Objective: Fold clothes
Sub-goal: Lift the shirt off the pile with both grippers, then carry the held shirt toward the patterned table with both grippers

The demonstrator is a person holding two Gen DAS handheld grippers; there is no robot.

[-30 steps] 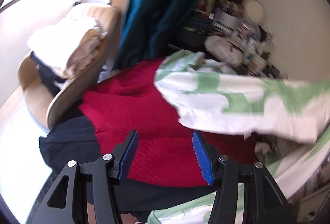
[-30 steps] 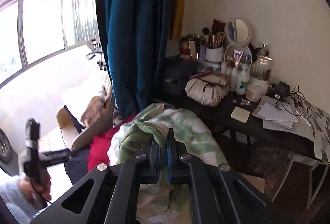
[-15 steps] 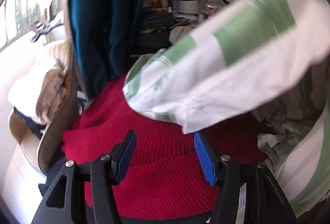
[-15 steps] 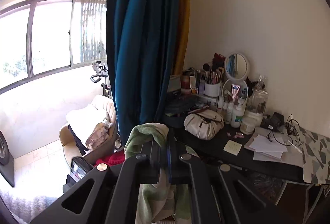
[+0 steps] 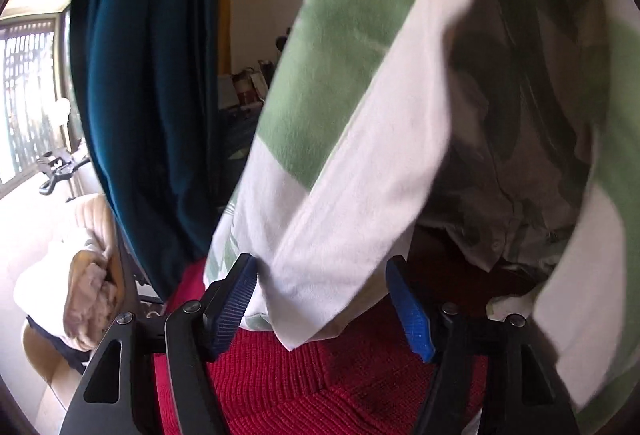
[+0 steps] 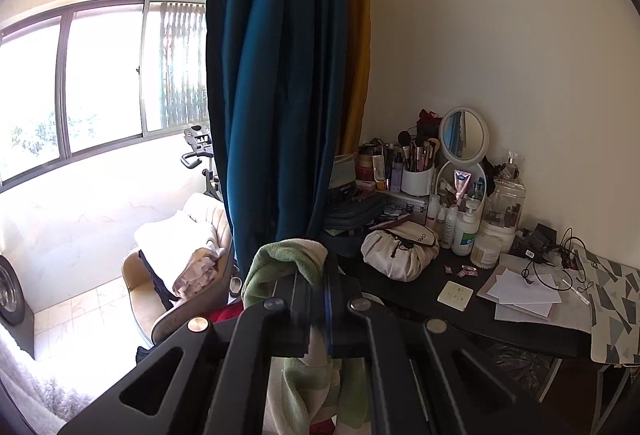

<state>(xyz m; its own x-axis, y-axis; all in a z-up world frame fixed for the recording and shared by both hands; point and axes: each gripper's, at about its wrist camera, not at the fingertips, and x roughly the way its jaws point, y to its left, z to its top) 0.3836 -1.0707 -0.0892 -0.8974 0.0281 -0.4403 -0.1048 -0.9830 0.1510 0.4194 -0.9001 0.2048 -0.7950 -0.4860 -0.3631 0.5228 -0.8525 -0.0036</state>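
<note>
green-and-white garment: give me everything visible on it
The garment is soft, fleecy-looking cloth in broad white and pale green blocks. It hangs lifted: the right tool is shut on a bunched green fold at its top. In the left view a white corner dangles between the blue pads of the left tool, which has just been opening and is not pinching it. Its darker, creased inner side shows on the right. It hangs over a red knit.

Left wrist view sits close behind its fingers, angled down, nearly filled by the green-and-white garment [image 5: 360, 139]. Right wrist view looks farther across the room (dressing table [image 6: 500, 319] right). Shared: teal curtain [image 5: 148, 95], armchair [image 6: 188, 267].
</note>
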